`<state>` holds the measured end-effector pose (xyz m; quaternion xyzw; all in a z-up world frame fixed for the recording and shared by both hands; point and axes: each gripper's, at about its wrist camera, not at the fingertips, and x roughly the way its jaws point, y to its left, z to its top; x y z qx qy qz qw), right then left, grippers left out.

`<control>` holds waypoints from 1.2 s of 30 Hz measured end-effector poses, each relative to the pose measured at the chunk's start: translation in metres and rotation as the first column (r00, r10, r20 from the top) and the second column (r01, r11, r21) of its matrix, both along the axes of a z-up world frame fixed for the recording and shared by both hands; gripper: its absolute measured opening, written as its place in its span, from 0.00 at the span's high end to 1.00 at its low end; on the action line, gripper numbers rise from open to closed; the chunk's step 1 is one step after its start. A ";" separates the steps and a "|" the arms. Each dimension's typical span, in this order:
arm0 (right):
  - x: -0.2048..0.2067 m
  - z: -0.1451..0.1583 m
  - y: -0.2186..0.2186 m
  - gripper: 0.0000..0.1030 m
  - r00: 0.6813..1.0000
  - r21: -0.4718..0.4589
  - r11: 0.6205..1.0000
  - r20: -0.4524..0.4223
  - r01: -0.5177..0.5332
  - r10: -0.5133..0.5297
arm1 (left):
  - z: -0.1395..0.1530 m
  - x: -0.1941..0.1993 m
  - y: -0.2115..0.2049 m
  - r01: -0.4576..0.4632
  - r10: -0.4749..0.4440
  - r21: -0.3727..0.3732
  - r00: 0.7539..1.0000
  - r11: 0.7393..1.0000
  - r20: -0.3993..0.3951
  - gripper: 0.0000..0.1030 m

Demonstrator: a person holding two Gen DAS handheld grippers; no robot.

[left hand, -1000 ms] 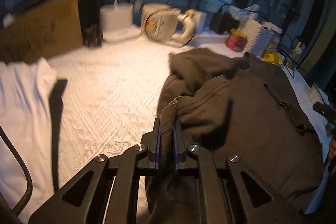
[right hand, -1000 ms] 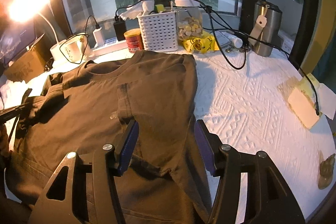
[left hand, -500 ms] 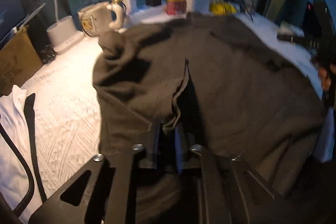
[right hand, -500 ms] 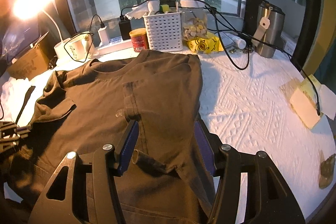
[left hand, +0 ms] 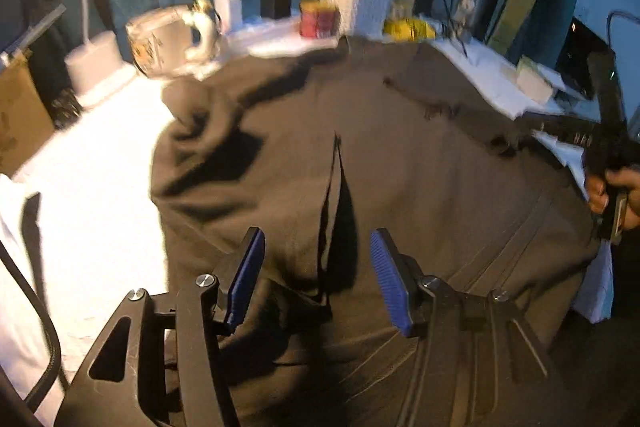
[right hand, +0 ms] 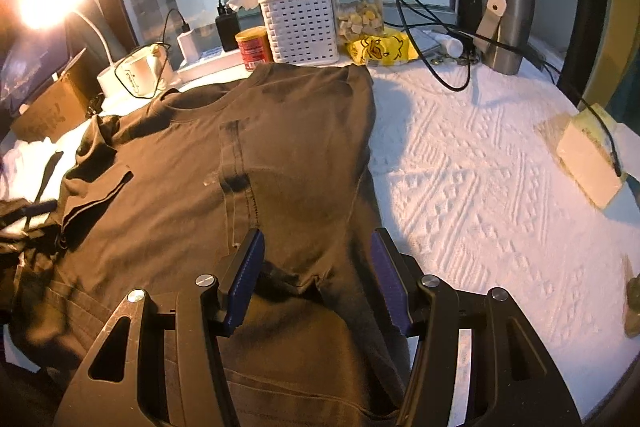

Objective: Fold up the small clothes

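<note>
A dark brown T-shirt (right hand: 304, 147) lies flat on the white textured cloth, its neck toward the window. Its right side is folded inward, a sleeve hem (right hand: 236, 163) running down the middle. My left gripper (left hand: 316, 279) hovers over the shirt (left hand: 420, 179) near its left side. The jaws are opening, and the folded-in sleeve edge (left hand: 334, 195) lies loose between them, untouched by the blue pads (left hand: 244, 275). My right gripper (right hand: 316, 279) stands open low over the shirt's lower right part, gripping nothing. In the left wrist view it (left hand: 600, 143) shows at the far right, held by a hand (left hand: 618, 191).
Along the back stand a white basket (right hand: 300, 27), a red can (right hand: 252, 47), a yellow bag (right hand: 380, 49), a steel tumbler (right hand: 506, 23), a mug (right hand: 140, 71) and trailing cables (right hand: 436, 75). A pale block (right hand: 588, 163) lies right; a white garment (left hand: 16, 267) lies left.
The left gripper carried the shirt's left sleeve edge over onto the shirt body, then its jaws parted and let the cloth go. The right gripper stayed open, almost still.
</note>
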<state>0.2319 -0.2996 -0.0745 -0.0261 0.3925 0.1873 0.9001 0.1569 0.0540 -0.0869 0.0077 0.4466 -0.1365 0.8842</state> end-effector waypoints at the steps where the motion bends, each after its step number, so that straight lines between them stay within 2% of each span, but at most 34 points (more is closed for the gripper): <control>1: 0.000 0.000 0.002 0.43 1.000 0.001 1.000 0.006 -0.004 0.004 | -0.004 -0.001 -0.002 0.004 -0.004 0.005 1.000 1.000 -0.018 0.46; 3: -0.002 0.000 0.008 0.47 0.999 -0.018 1.000 0.030 -0.017 0.017 | -0.010 -0.005 -0.005 0.016 -0.016 0.008 0.999 1.000 -0.045 0.46; 4: -0.003 -0.002 0.013 0.56 0.999 -0.037 0.999 0.036 -0.029 0.030 | -0.009 -0.008 -0.007 0.022 -0.022 0.009 0.999 1.000 -0.046 0.46; 5: -0.003 -0.004 0.018 0.61 0.998 -0.053 0.998 0.038 -0.042 0.044 | -0.008 -0.011 -0.007 0.027 -0.027 0.005 0.998 1.000 -0.049 0.46; 12: -0.004 -0.027 0.043 0.61 0.994 -0.142 0.984 0.001 -0.110 0.111 | -0.007 -0.027 -0.006 0.046 -0.047 -0.006 0.997 0.999 -0.068 0.46; 20: -0.017 -0.032 0.042 0.61 0.991 -0.151 0.980 -0.019 -0.131 0.130 | -0.002 -0.037 -0.006 0.058 -0.059 -0.027 0.997 0.998 -0.058 0.46; 30: -0.041 -0.014 0.024 0.61 0.996 -0.129 0.989 0.033 -0.075 0.080 | 0.021 -0.057 0.003 -0.036 0.039 -0.047 0.997 0.998 0.064 0.46; 36: -0.061 -0.001 0.015 0.61 0.995 -0.121 0.991 0.078 -0.048 0.058 | 0.028 -0.075 -0.001 -0.053 0.062 -0.071 0.991 0.996 0.121 0.46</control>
